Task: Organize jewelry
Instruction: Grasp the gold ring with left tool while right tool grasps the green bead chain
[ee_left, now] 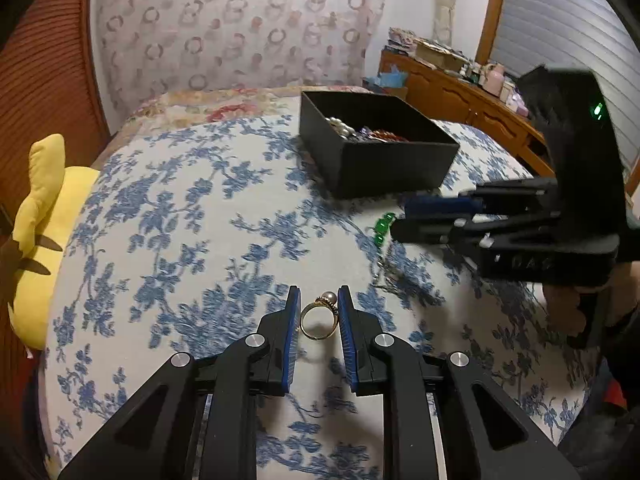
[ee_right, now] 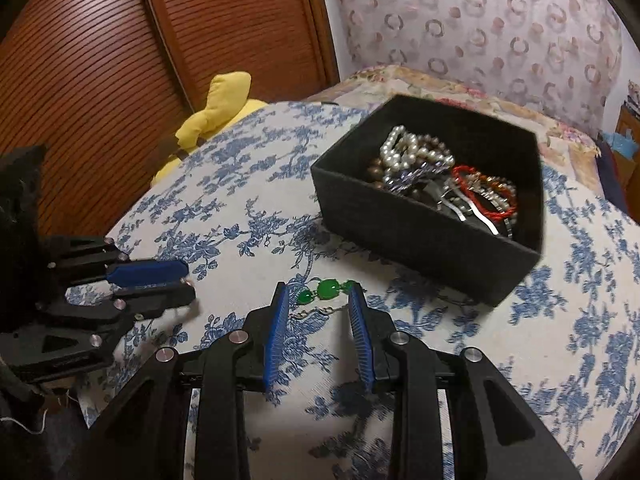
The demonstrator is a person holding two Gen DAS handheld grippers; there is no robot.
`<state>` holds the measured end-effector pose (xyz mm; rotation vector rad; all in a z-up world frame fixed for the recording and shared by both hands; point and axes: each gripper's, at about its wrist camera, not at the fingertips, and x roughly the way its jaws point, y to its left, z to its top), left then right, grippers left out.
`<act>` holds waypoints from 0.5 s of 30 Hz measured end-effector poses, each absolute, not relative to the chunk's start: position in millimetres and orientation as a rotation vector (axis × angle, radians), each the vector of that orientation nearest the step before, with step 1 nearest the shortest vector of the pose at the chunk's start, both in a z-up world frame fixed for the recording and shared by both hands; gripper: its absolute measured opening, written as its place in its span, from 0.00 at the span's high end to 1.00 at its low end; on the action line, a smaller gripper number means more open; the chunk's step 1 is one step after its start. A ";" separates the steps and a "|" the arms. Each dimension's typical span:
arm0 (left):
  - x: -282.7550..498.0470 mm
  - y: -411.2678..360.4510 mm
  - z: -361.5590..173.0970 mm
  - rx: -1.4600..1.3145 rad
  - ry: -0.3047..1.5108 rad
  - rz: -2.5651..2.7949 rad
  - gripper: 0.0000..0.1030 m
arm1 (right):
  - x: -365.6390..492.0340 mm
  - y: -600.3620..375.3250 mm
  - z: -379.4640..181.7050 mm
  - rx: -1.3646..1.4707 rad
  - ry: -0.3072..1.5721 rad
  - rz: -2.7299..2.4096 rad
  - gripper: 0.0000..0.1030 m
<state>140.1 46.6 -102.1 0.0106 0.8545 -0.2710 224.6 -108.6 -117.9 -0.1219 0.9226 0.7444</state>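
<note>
**Gold ring pinched, green bracelet framed on floral bedspread**

While lying flat on the blue-and-white floral bedspread point(ee_left: 192, 208), seen as a thin gold ring point(ee_left: 319, 319) topped by a single grey pearl in a small gold setting. Caught between the blue pads of the left gripper point(ee_left: 319, 304), both pads touching the band's sides, pearl end pointing away from the wrist and sitting right at the fingertips. Clamped, by the look of it, on that ring.

Across the cloth, strung as bright green oval stones on a fine silvery chain: a green bracelet point(ee_right: 326, 290), resting on the bedspread just beyond and between the tips of the right gripper point(ee_right: 318, 294). Spread wide, those fingers, with the chain trailing back into the gap and neither pad clearly touching it.

Behind both, standing on the bedspread, a black open box point(ee_right: 420, 232) holding a tangle of white pearl strands point(ee_right: 408, 148), a red beaded bracelet point(ee_right: 480, 184) and silver pieces. At the far left edge of the bed, a yellow plush toy point(ee_left: 44, 216).
</note>
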 end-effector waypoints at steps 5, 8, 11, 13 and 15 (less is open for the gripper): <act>144.3 55.4 -99.8 -0.008 0.844 -0.265 0.83 | 231.0 -98.5 -125.0 -0.124 0.956 0.738 0.68; 144.5 59.0 -99.6 -0.018 0.841 -0.263 0.83 | 234.7 -93.3 -125.1 -0.125 0.965 0.728 0.68; 145.2 61.3 -99.5 -0.023 0.837 -0.261 0.83 | 239.5 -86.3 -125.2 -0.139 0.969 0.712 0.68; 145.9 62.7 -99.2 -0.025 0.833 -0.257 0.83 | 240.1 -81.3 -125.2 -0.159 0.965 0.709 0.68; 145.7 64.5 -99.0 -0.029 0.830 -0.251 0.83 | 240.0 -75.4 -125.0 -0.187 0.954 0.699 0.68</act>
